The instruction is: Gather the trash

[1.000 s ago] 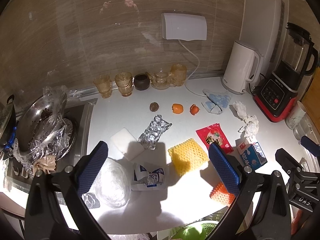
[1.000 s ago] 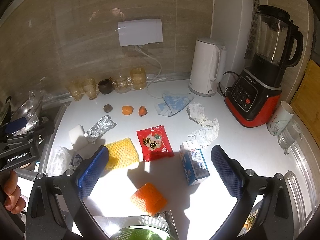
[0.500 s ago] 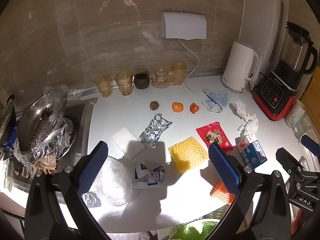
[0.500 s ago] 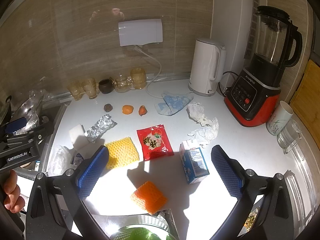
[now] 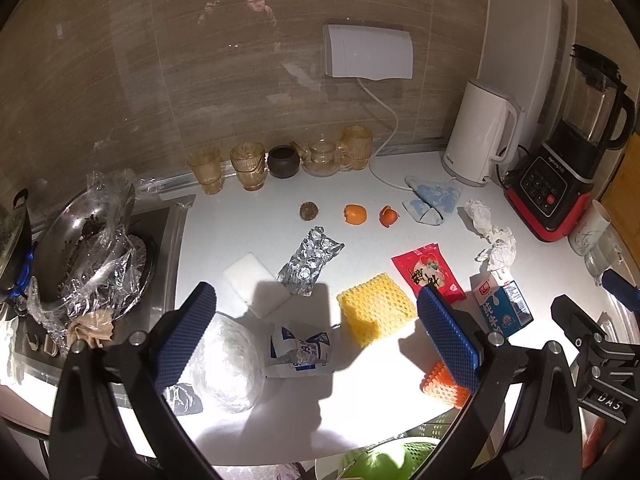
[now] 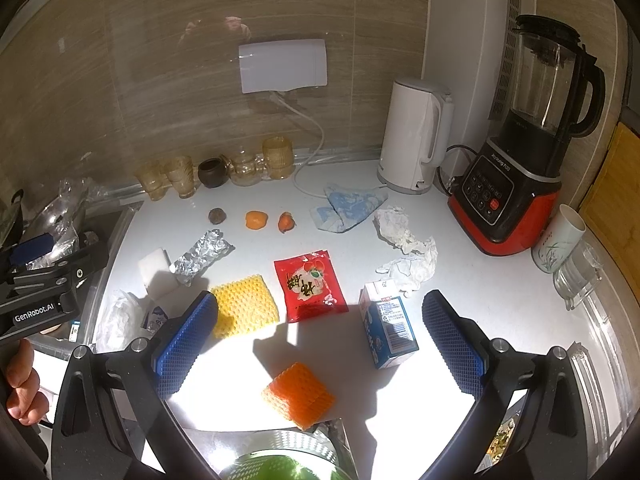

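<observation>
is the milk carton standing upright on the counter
No, the milk carton lies flat on its side on the white counter, beside the red snack packet.

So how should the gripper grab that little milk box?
The milk carton lies flat on the counter, its long axis running away from the right gripper. Come from above and close across its narrow width, mid-body, pads on the two long sides. The crumpled tissue touches its far end, so stay nearer.

Green basket [image 5: 384, 460] cut off by bottom edge. Orange foam net [image 5: 442, 386] partly hidden behind left gripper finger [image 5: 448, 336]. Print on milk carton [image 6: 386, 322] too small to be read.
</observation>
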Demonstrator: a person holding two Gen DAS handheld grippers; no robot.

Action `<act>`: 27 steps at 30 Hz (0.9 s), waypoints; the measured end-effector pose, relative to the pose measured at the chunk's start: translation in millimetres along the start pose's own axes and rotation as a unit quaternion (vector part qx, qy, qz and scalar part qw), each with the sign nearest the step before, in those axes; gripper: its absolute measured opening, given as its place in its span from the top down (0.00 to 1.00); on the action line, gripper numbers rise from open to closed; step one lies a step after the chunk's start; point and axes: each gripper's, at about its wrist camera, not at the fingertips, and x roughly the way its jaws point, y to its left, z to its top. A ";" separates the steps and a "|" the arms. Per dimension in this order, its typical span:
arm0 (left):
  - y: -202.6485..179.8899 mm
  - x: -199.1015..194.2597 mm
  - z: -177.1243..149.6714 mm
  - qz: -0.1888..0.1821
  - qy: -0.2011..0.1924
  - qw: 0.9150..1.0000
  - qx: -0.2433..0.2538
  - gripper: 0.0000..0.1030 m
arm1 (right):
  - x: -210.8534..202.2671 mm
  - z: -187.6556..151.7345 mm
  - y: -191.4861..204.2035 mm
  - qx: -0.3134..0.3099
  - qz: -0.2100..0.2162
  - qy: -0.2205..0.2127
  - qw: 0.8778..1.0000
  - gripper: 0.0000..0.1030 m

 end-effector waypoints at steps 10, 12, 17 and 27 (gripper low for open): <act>0.6 0.6 -0.3 -0.001 0.002 1.000 -0.002 0.06 | -0.3 -0.2 0.4 0.000 0.000 0.000 1.000 0.02; 1.5 0.4 -0.9 -0.001 0.002 1.000 -0.003 0.06 | -0.1 -0.6 0.9 0.000 -0.001 0.000 1.000 0.02; 2.4 0.1 -1.2 -0.001 0.002 1.000 -0.004 0.06 | -0.4 -0.6 1.1 0.000 -0.001 0.000 1.000 0.02; 2.4 0.1 -1.1 -0.002 0.001 1.000 -0.003 0.06 | 0.5 0.4 5.4 -0.002 -0.002 0.003 1.000 0.02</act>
